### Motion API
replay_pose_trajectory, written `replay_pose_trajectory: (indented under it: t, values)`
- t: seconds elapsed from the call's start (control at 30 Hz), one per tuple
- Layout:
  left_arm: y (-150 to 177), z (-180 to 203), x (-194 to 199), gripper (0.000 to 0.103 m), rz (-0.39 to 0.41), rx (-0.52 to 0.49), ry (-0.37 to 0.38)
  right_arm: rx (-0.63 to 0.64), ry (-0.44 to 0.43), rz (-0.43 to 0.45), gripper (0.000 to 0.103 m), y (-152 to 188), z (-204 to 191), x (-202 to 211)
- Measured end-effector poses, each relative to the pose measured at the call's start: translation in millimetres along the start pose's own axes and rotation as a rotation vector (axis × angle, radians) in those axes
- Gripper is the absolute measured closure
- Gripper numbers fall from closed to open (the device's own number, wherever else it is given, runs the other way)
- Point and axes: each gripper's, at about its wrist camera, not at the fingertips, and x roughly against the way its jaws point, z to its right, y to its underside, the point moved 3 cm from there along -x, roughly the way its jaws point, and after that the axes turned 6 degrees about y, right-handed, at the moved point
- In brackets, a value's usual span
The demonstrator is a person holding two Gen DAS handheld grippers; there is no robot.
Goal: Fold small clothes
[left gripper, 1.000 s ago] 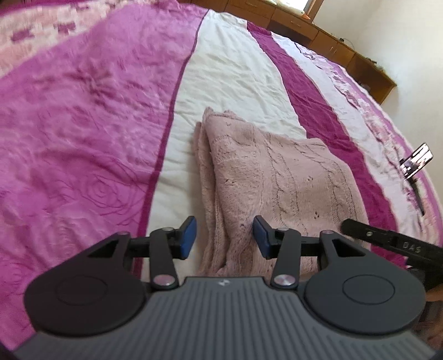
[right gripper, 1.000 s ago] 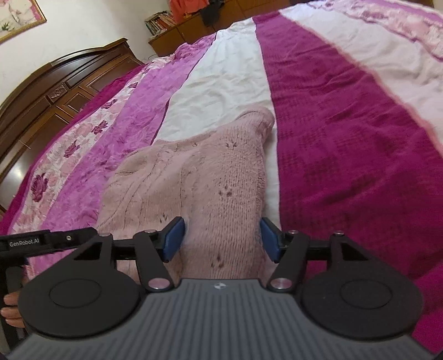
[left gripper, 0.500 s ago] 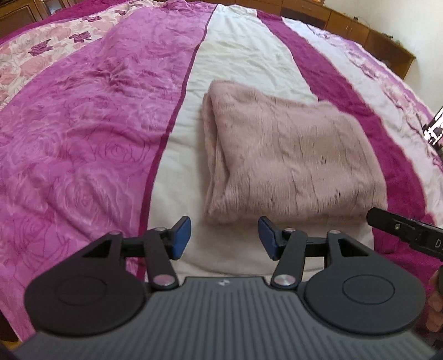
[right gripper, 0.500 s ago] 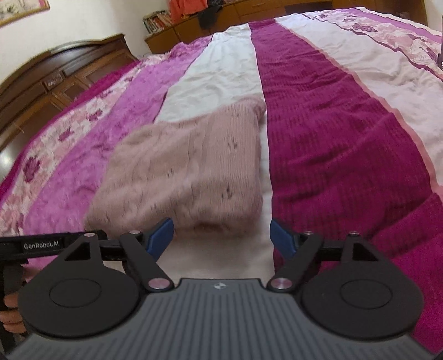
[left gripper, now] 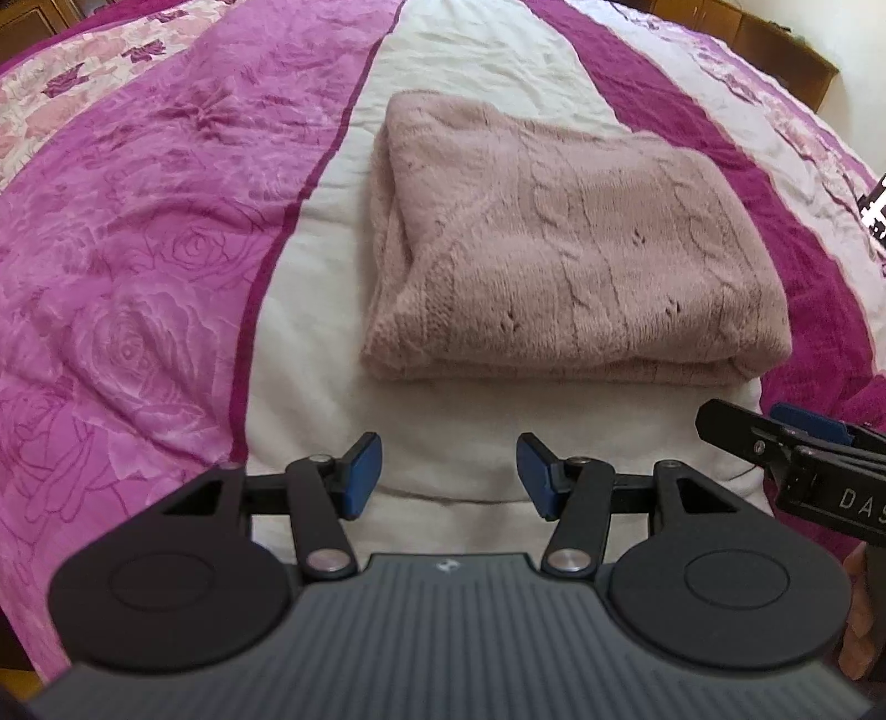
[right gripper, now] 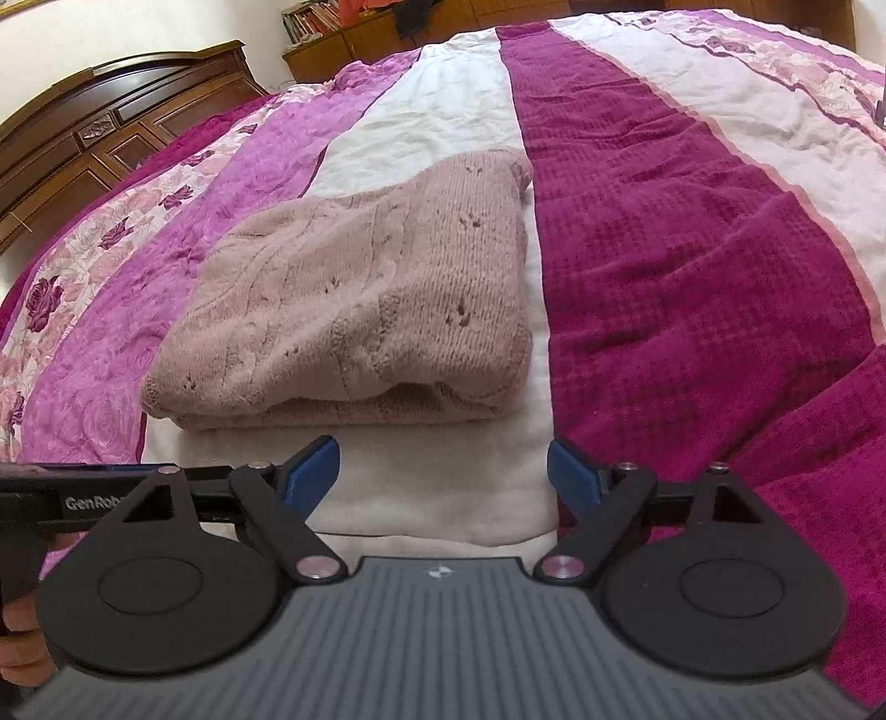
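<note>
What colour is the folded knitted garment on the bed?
Dusty pink folded knit garment, with a cable pattern; clearest in the left wrist view.

In the left wrist view, the right gripper [left gripper: 797,443] is cut off by the right edge of the frame, so its jaws cannot be judged there. A small black-and-white object [left gripper: 876,213] at the right edge is also cut and cannot be identified. In the right wrist view, the books [right gripper: 310,15] at the top are too small to be read, and the headboard [right gripper: 83,144] is cut by the left edge.
</note>
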Motion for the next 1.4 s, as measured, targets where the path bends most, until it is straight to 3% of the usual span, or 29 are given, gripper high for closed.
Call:
replay_pose_trajectory:
  t: [1.4]
  values:
    - [2.7,2.8,-8.5,0.047,-0.018,-0.024,-0.038,-0.002,-0.010,-0.012,0.015,0.8,-2.8,-5.2]
